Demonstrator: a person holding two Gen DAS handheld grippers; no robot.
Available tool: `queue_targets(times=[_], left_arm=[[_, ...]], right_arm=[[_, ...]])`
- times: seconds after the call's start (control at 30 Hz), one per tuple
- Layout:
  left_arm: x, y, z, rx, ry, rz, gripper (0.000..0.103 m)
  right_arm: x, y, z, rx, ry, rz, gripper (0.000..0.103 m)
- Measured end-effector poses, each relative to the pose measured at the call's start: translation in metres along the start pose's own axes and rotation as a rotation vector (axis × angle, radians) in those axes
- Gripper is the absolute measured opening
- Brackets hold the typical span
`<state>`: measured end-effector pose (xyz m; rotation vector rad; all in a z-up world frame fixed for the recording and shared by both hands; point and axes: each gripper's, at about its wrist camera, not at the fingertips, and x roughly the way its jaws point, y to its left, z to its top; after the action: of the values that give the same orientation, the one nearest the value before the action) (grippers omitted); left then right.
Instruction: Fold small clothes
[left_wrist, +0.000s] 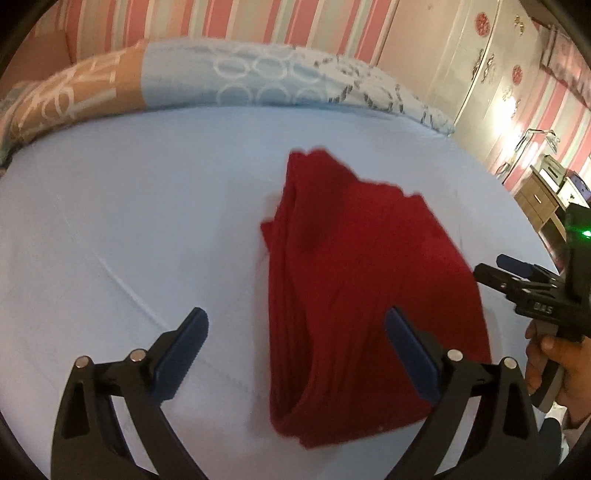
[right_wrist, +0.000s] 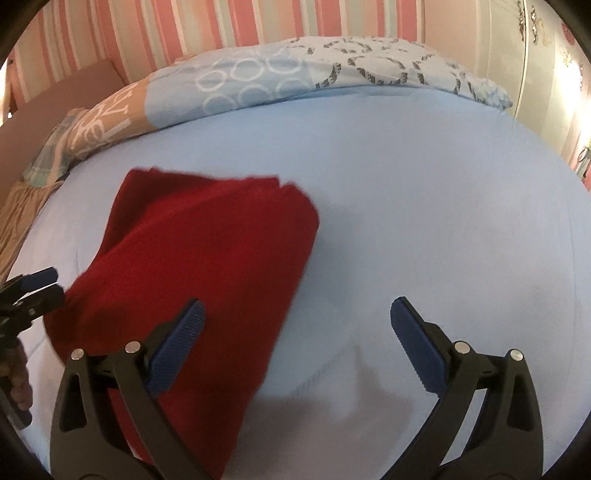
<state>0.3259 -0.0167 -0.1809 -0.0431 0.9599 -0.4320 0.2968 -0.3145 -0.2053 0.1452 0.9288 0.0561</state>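
A dark red knit garment (left_wrist: 354, 280) lies folded into a long stack on the light blue bed sheet (left_wrist: 129, 221). My left gripper (left_wrist: 297, 321) is open and empty, its right finger over the garment's near right part. The right gripper (left_wrist: 491, 267) shows at the garment's right edge in this view, seen side-on. In the right wrist view the garment (right_wrist: 207, 273) lies at the left, and my right gripper (right_wrist: 297, 312) is open and empty, its left finger over the garment. The left gripper (right_wrist: 40, 282) shows at the far left there.
A patterned blue and tan duvet (left_wrist: 221, 77) is bunched along the far side of the bed; it also shows in the right wrist view (right_wrist: 280, 74). A striped pink wall stands behind. A wardrobe (left_wrist: 491, 74) and a wooden desk (left_wrist: 539, 199) stand beyond the bed's right edge.
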Motion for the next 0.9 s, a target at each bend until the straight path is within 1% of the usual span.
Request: queue_targets(times=[0.07,0.13,0.27,0.37,0.4,0.47,0.6,0.63,0.67,0.7,0.73,0.77,0.8,0.83,0.9], left_arm=[[0.006,0.002,-0.001,-0.033,0.021,-0.002,0.096],[0.012,0.000,-0.011,-0.058,0.053,-0.019,0.096],[0.017,-0.004,-0.026,-0.078,0.080,-0.027,0.096],[0.020,-0.007,-0.032,-0.123,0.097,-0.076,0.096],[0.023,-0.006,-0.035,-0.157,0.105,-0.099,0.096],[0.025,-0.005,-0.038,-0.186,0.105,-0.107,0.096],[0.027,-0.007,-0.041,-0.197,0.091,-0.099,0.096],[0.028,-0.008,-0.041,-0.193,0.089,-0.097,0.088],[0.028,-0.009,-0.041,-0.188,0.090,-0.100,0.076],[0.029,-0.011,-0.041,-0.186,0.091,-0.111,0.070],[0.029,-0.013,-0.040,-0.189,0.092,-0.118,0.060],[0.029,-0.015,-0.040,-0.187,0.089,-0.116,0.057],[0.029,-0.017,-0.040,-0.184,0.081,-0.105,0.055],[0.027,-0.017,-0.039,-0.185,0.076,-0.101,0.051],[0.025,-0.017,-0.040,-0.188,0.055,-0.087,0.045]], right_arm=[[-0.003,0.001,-0.009,0.010,0.007,0.007,0.100],[-0.004,0.003,-0.014,0.023,0.019,0.019,0.100],[-0.002,0.009,-0.020,0.031,0.038,0.047,0.100],[0.003,0.011,-0.027,0.064,0.066,0.078,0.100],[0.004,0.011,-0.030,0.085,0.075,0.096,0.100],[0.007,0.012,-0.032,0.113,0.096,0.127,0.100],[0.021,0.014,-0.039,0.168,0.155,0.189,0.100],[0.027,0.012,-0.041,0.199,0.172,0.212,0.100],[0.031,0.011,-0.042,0.214,0.179,0.219,0.100],[0.033,0.011,-0.042,0.222,0.179,0.220,0.100],[0.034,0.013,-0.042,0.223,0.176,0.225,0.100],[0.034,0.014,-0.042,0.218,0.173,0.226,0.095],[0.034,0.017,-0.041,0.210,0.171,0.239,0.087],[0.034,0.020,-0.039,0.205,0.175,0.286,0.062],[0.032,0.026,-0.037,0.185,0.175,0.270,0.059]])
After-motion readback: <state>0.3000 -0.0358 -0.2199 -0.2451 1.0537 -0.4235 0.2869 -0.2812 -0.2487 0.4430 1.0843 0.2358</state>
